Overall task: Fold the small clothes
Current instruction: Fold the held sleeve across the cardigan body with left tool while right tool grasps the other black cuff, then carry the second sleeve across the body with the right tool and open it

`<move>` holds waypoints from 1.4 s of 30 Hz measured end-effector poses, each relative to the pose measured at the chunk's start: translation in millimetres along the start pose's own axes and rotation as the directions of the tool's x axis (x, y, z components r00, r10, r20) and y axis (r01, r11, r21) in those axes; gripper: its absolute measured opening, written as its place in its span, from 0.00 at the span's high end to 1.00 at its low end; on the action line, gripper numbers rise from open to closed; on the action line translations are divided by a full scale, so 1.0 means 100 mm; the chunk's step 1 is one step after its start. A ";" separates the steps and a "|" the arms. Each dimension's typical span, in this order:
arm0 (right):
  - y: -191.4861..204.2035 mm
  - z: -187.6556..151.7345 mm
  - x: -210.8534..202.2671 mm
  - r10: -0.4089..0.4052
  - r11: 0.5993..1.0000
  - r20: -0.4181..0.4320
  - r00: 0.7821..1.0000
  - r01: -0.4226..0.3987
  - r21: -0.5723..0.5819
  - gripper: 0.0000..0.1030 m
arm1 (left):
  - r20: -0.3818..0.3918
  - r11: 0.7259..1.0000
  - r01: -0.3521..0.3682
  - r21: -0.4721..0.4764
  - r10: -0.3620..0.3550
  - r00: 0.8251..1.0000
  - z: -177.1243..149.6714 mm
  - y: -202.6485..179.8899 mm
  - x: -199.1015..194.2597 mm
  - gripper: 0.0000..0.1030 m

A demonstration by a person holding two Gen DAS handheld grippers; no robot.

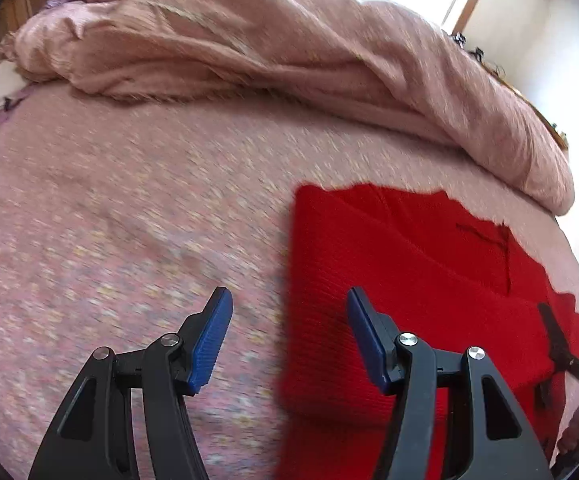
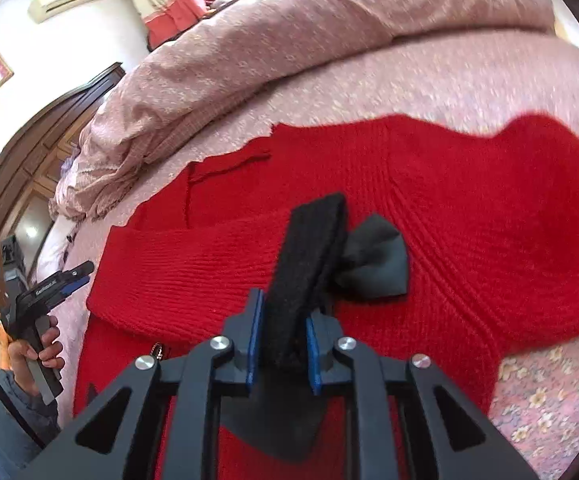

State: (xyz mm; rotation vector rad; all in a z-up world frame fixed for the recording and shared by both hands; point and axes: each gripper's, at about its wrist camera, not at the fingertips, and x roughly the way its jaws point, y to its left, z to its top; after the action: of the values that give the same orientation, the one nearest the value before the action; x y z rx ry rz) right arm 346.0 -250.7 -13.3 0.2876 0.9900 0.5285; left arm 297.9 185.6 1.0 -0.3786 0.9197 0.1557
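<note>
A red knitted garment (image 2: 429, 208) lies spread flat on the bed (image 1: 129, 208), near its edge. In the right wrist view its long axis runs from the lower left up to the right, with one rounded end reaching toward the upper right. The knit is ribbed, in fine parallel rows, and a folded band of it crosses the middle. A loose red thread trails near the far edge.

The right gripper (image 2: 283, 336) has its blue pads closed on a black strap (image 2: 309, 252) of rough, felt-like cloth, which points away from the camera and slightly right. Beside it, lying on the red knit, is a dark bow (image 2: 373, 264) of smooth cloth (how it is joined to the strap cannot be told).

The left gripper (image 1: 289, 336) stands about half open with nothing between its pads, hovering over the garment's left edge and the flowered bedspread. A crumpled pink quilt (image 1: 249, 40) lies heaped behind.
</note>
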 end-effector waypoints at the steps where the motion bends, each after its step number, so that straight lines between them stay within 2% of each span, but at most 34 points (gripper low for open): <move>1: 0.04 0.01 -0.02 -0.005 1.000 0.004 1.000 0.005 -0.017 0.82 | -0.009 1.000 -0.018 0.013 0.018 1.000 -0.02 -0.04 0.06 0.48; 4: 0.12 0.06 -0.10 -0.021 0.998 0.027 0.999 0.023 -0.061 0.84 | -0.002 0.999 -0.036 0.022 0.036 0.999 -0.07 -0.09 0.16 0.50; 6: 0.15 0.08 -0.12 -0.022 0.997 0.033 0.999 0.024 -0.072 0.87 | 0.017 1.000 -0.015 0.022 0.014 1.000 -0.08 -0.11 0.18 0.87; 9: 0.18 0.13 -0.13 -0.032 0.996 0.038 0.999 0.035 -0.082 0.88 | 0.031 1.000 -0.011 0.016 0.011 0.999 -0.07 -0.12 0.13 0.92; 13: 0.30 0.22 -0.21 -0.061 0.985 0.090 0.994 0.075 -0.157 0.89 | 0.034 0.999 0.007 -0.042 -0.006 0.999 -0.04 -0.03 0.11 0.92; 15: 0.39 0.27 -0.27 -0.048 0.975 0.138 0.989 0.077 -0.211 0.89 | 0.041 0.998 0.002 -0.069 0.001 0.999 -0.04 0.02 0.11 0.93; 18: 0.49 0.32 -0.29 -0.072 0.944 0.200 0.977 0.132 -0.302 0.89 | 0.053 0.997 -0.029 -0.075 0.033 0.998 -0.03 0.07 0.11 0.97; 20: 0.45 0.33 -0.21 -0.106 0.943 0.174 0.979 0.154 -0.295 0.89 | 0.054 0.996 -0.044 -0.078 0.049 0.997 -0.04 0.09 0.12 0.97; 23: 0.18 0.28 0.11 -0.184 0.962 0.020 0.983 0.185 -0.203 0.89 | 0.045 0.995 -0.055 -0.089 0.059 0.997 -0.03 0.14 0.15 0.97; 25: 0.07 0.24 0.20 -0.181 0.971 -0.015 0.983 0.176 -0.164 0.89 | 0.040 0.994 -0.054 -0.098 0.058 0.998 -0.02 0.15 0.16 0.97; 27: 0.05 0.27 0.17 -0.164 0.977 -0.006 0.986 0.162 -0.137 0.89 | 0.041 0.993 -0.048 -0.105 0.052 0.998 0.00 0.18 0.16 0.97; 30: 0.11 0.28 0.12 -0.175 0.970 0.021 0.984 0.176 -0.166 0.88 | 0.049 0.993 -0.029 -0.116 0.034 0.998 0.00 0.21 0.14 0.97; 34: 0.25 0.28 0.03 -0.174 0.954 0.117 0.978 0.197 -0.226 0.89 | 0.062 0.993 -0.013 -0.121 0.021 0.998 -0.01 0.18 0.09 0.97; 38: 0.33 0.37 -0.09 -0.172 0.945 0.220 0.960 0.224 -0.237 0.89 | 0.071 0.996 -0.019 -0.092 0.026 0.997 -0.04 0.06 0.05 0.97; 40: 0.30 0.39 -0.07 -0.197 0.941 0.220 0.955 0.248 -0.233 0.89 | 0.083 0.997 -0.018 -0.076 0.024 0.996 -0.04 0.06 0.05 0.97; 42: 0.23 0.38 0.01 -0.210 0.946 0.175 0.962 0.245 -0.211 0.89 | 0.096 0.998 -0.018 -0.059 0.024 0.995 -0.05 -0.01 0.03 0.97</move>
State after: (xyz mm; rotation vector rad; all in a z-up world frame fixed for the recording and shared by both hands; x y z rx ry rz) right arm 371.9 -231.1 16.6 0.0027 0.7935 0.3992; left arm 296.2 182.5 -3.9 -0.4117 0.8255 0.2186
